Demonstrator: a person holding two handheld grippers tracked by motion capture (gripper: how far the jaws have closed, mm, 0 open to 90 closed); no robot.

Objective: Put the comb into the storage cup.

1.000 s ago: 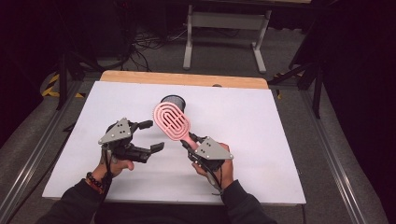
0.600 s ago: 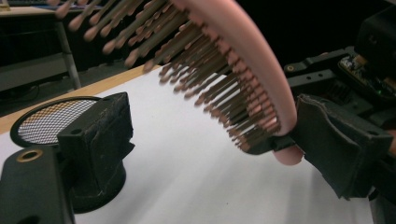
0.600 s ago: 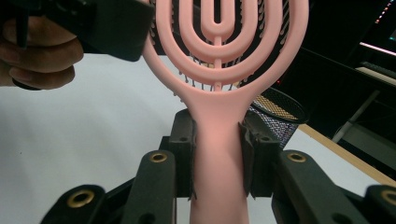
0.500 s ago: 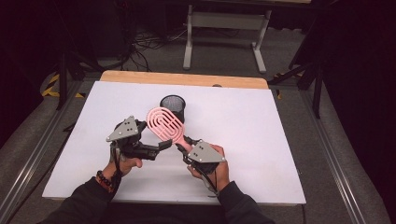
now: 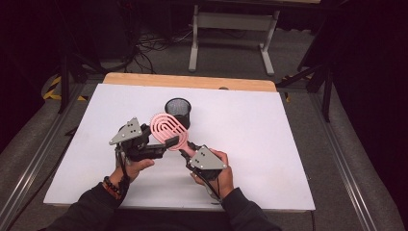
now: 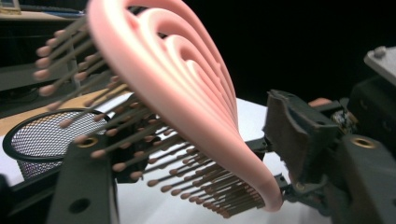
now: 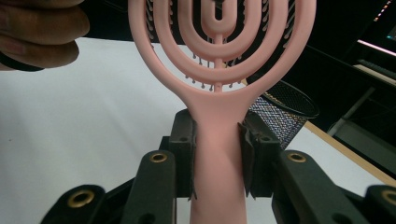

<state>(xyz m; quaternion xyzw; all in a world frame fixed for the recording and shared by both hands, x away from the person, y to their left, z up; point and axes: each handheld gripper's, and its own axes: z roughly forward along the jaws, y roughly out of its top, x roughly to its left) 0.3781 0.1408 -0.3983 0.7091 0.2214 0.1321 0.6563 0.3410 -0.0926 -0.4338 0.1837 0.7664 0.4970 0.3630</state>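
A: What sits nearest the person?

B: Two forearms in dark sleeves come in from the bottom of the high view. The right gripper (image 5: 185,146) is clamped on the handle of a pink brush (image 5: 167,129), both pads pressing its sides, as the right gripper view shows (image 7: 217,154).

A: And the left gripper?

B: The left gripper (image 5: 163,146) reaches in from the left to the lower end of the brush head. Its jaws have just been closing, with the head and bristles (image 6: 154,154) between them. In the left gripper view one jaw stands clear of the pink rim, so I judge it not yet gripping.

A: Where is the brush?

B: Held up above the white table (image 5: 269,144), tilted, head pointing away from the person.

A: How would it handle?

B: Probably light, stiff plastic. The head is open loops, so it may flex if squeezed. The bristles are thin and bend easily; pads on them would likely slip. The solid handle or the head's rim looks the safer hold.

A: Anything farther off?

B: A black mesh cup (image 5: 178,111) stands upright just beyond the brush head.
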